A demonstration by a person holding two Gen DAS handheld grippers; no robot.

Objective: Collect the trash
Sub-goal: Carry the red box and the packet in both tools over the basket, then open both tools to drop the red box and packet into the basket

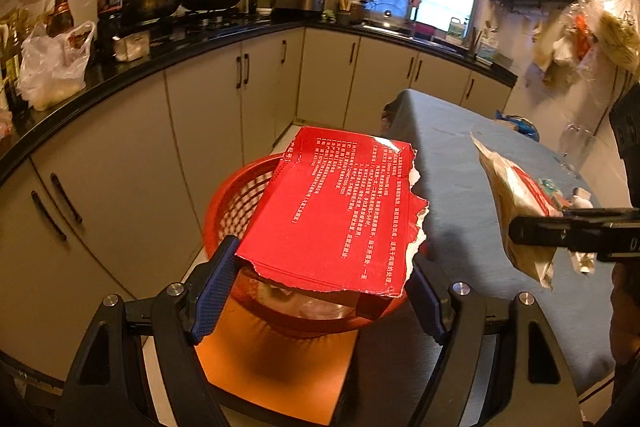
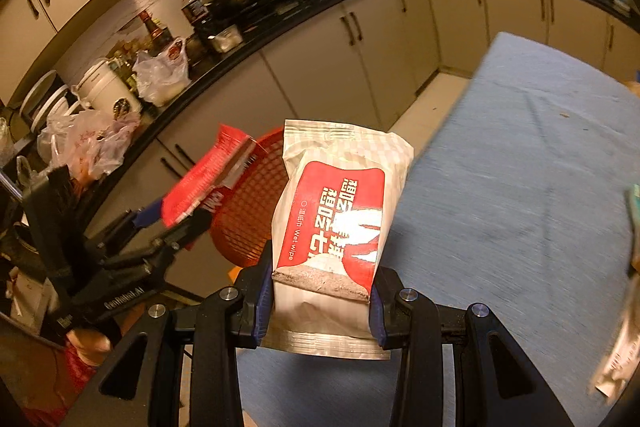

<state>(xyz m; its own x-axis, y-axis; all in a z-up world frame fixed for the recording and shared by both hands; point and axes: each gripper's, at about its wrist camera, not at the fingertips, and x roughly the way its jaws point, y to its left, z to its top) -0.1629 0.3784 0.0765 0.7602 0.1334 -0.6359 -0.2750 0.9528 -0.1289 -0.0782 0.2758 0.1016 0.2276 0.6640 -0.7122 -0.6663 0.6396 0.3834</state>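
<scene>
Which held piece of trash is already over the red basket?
The torn red box in the left gripper; the wet-wipe pack in the right gripper is beside the basket.

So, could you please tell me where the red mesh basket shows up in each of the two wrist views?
Left wrist view: the red mesh basket sits lower centre, mostly hidden under the torn red carton held in the left tongs.
Right wrist view: the basket is left of centre, behind the wet wipe packet held in the right tongs.
Shared landmark: the blue-grey table beside the basket.

Torn red carton (image 1: 336, 211) over red basket (image 1: 236, 199) — wet-wipe pack (image 2: 336, 223) upright
</scene>
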